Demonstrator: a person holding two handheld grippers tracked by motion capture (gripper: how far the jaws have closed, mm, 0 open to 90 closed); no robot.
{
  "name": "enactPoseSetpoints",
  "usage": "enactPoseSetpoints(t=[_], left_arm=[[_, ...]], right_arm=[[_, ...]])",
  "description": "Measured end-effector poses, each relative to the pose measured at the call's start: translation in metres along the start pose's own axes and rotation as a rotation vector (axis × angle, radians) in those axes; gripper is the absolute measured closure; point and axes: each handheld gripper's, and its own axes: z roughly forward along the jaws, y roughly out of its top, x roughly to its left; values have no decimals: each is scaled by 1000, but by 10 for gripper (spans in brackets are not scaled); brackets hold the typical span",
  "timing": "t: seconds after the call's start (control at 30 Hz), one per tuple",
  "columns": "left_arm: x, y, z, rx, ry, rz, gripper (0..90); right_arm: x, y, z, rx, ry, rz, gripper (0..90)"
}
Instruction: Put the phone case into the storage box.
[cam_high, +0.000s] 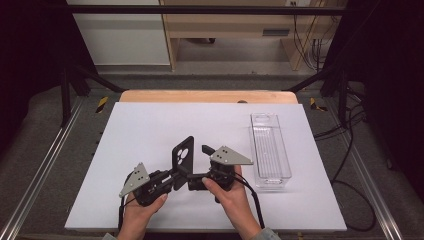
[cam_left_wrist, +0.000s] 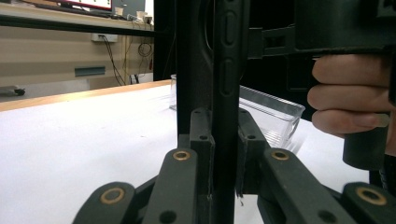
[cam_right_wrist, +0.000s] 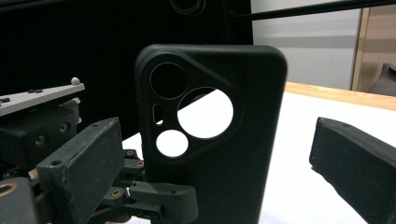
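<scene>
Even overhead light, white table (cam_high: 150, 130) bright, dark surroundings, close-up views softly blurred.

A clear plastic tray (cam_high: 270, 148) lies on the white table (cam_high: 150, 130), right side.

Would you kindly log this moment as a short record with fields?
held item: black phone case, upright, camera cutouts open
left gripper: shut on the case's lower edge
right gripper: open, jaws either side of the case, not pressing
tray: clear, on the table's right side, looks empty
table: white top
hands: one on each gripper, near the table's front edge
</scene>
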Motion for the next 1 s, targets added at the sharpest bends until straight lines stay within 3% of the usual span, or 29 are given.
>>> enactPoseSetpoints(t=[0.6, 1.0], left_arm=[[-12, -3, 8, 14, -59, 10, 807], [-15, -3, 10, 18, -76, 12, 806]], right_arm=[[-3, -6, 3, 1, -10, 55, 33], [-3, -8, 5, 1, -30, 80, 31]])
